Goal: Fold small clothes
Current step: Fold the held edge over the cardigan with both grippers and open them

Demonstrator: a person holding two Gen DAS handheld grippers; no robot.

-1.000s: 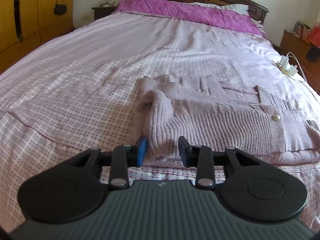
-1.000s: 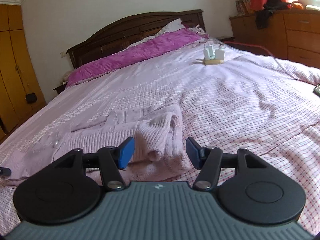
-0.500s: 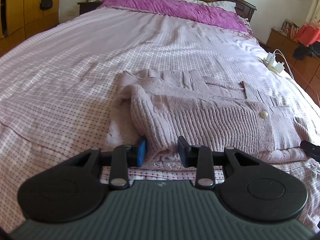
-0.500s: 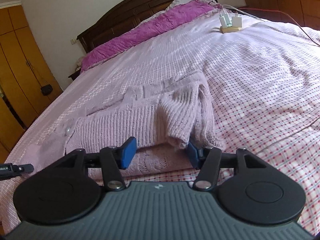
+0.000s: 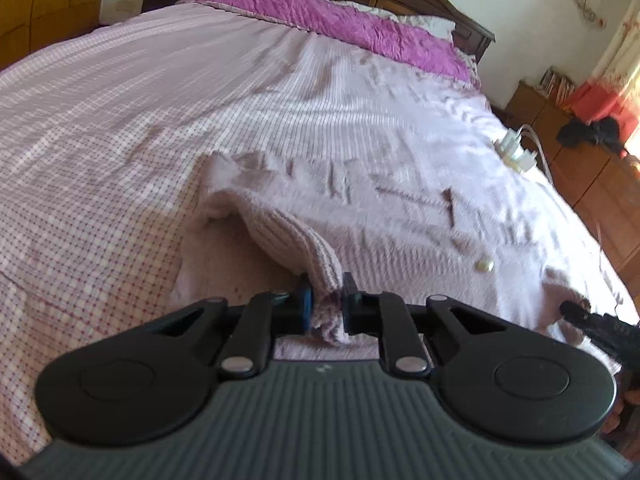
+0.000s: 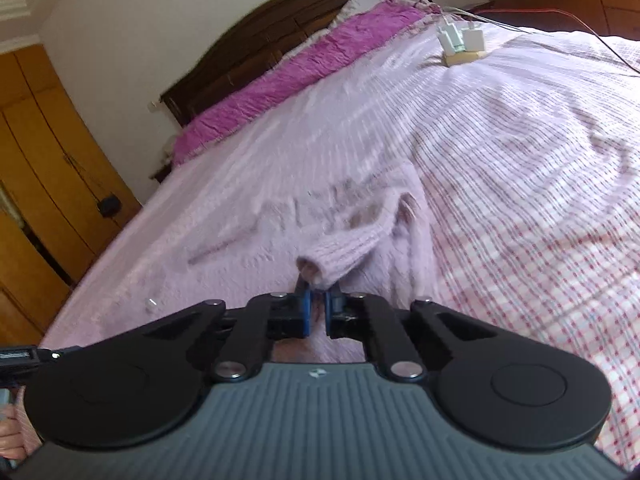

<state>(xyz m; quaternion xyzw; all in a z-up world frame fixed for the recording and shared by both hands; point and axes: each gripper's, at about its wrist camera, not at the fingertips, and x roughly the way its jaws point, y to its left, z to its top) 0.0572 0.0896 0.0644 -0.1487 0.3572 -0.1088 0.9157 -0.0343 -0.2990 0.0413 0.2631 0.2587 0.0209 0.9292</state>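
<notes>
A small lilac knitted cardigan (image 5: pixel 380 232) with a pale button (image 5: pixel 483 265) lies partly folded on the checked bedspread (image 5: pixel 100 168). My left gripper (image 5: pixel 323 300) is shut on the near left corner of the cardigan's ribbed hem and lifts it. My right gripper (image 6: pixel 317 304) is shut on the cardigan's (image 6: pixel 344 240) near right corner, also raised. The right gripper's tip shows at the right edge of the left wrist view (image 5: pixel 592 322).
A magenta pillow (image 5: pixel 340 20) and dark wooden headboard (image 6: pixel 280 36) are at the far end. White chargers on a power strip (image 6: pixel 460 44) lie on the bed's right side. Wooden wardrobe (image 6: pixel 44 184) stands left, dresser (image 5: pixel 592 168) right.
Both grippers closed on the near corners of the cardigan's hem and lifted them off the bed. Both views tilted and moved forward.
</notes>
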